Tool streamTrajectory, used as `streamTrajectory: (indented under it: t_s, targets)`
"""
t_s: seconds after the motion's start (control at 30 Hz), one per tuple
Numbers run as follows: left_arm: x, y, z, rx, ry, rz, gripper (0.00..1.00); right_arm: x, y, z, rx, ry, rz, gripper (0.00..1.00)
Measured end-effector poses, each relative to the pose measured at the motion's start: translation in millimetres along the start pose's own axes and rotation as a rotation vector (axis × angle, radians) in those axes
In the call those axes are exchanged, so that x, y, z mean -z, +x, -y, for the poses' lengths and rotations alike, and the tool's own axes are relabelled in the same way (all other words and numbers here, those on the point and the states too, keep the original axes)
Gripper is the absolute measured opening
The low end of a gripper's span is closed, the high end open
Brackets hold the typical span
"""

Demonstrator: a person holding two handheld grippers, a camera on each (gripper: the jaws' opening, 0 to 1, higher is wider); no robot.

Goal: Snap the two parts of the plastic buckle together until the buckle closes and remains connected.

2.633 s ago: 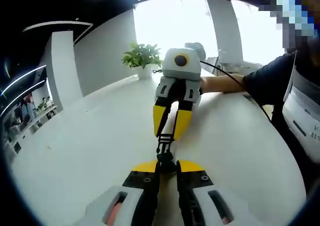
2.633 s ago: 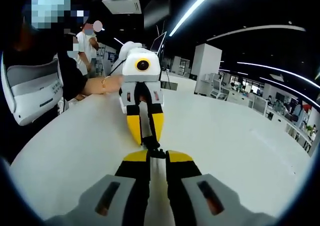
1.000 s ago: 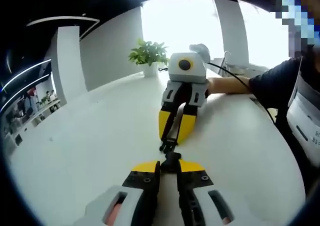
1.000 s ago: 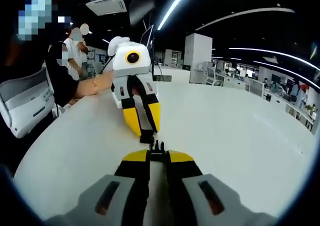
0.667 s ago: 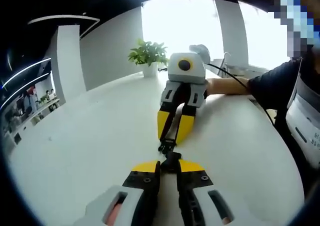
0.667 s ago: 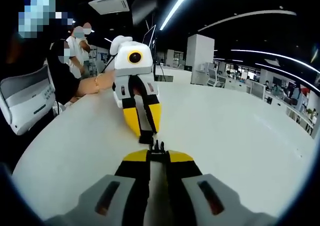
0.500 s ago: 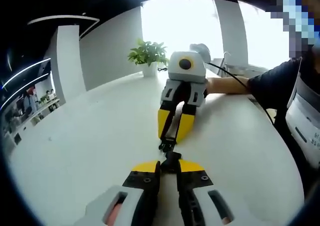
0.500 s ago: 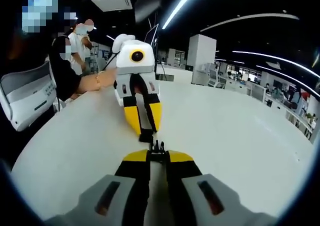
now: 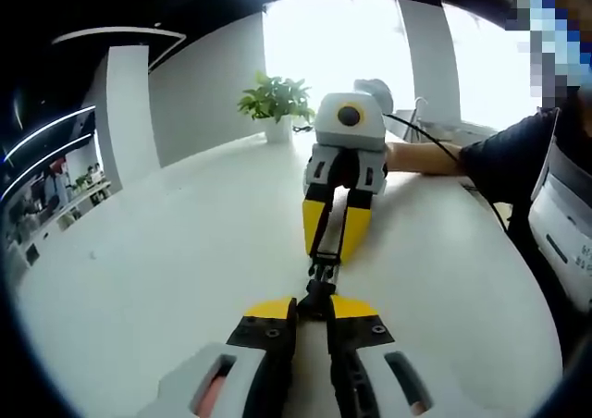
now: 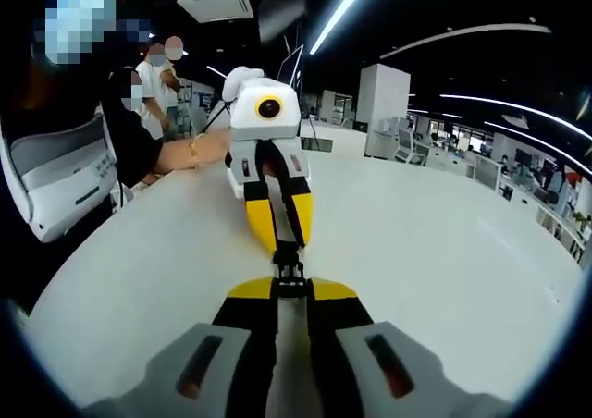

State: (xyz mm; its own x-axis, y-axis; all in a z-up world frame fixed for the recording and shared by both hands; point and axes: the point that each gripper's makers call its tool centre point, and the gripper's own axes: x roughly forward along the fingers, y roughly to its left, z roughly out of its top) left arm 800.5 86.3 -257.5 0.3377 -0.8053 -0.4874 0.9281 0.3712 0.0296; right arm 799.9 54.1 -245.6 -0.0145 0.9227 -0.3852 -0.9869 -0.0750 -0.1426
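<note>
Left gripper view: left claw (image 9: 311, 305) pressed together on one black buckle half (image 9: 316, 294), held just above the white table (image 9: 176, 252). Right claw (image 9: 335, 230) faces in from across the table, yellow tips pinched on the other half (image 9: 323, 268), a black strap running up between its jaws. The two halves meet end to end in one short black line; whether they are latched, cannot tell. Half a second ago a small gap separated them and the far claw sat slightly further left; now that gap is closed. A potted plant (image 9: 275, 101) stands at the far table edge. A person's sleeve (image 9: 504, 150) reaches in behind the right claw.

Right gripper view: right claw pinching its half (image 10: 289, 284) at the tips; left claw across the table, tips closed on its half (image 10: 286, 252) and strap. The halves touch, forming one black piece between the two claws, over the table. Earlier the prongs stood clear of the socket. A hand (image 10: 205, 146) grips the left gripper from behind.
</note>
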Motion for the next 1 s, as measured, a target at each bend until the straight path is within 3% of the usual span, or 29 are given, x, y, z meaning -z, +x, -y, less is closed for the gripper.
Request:
streamTrajectory:
  t_s: [1.0]
  targets:
    - [-2.1,1.0,2.1,-0.007,0.01,0.001,0.12,0.0,3.5,-3.9,-0.007,-0.003,-0.001,0.12]
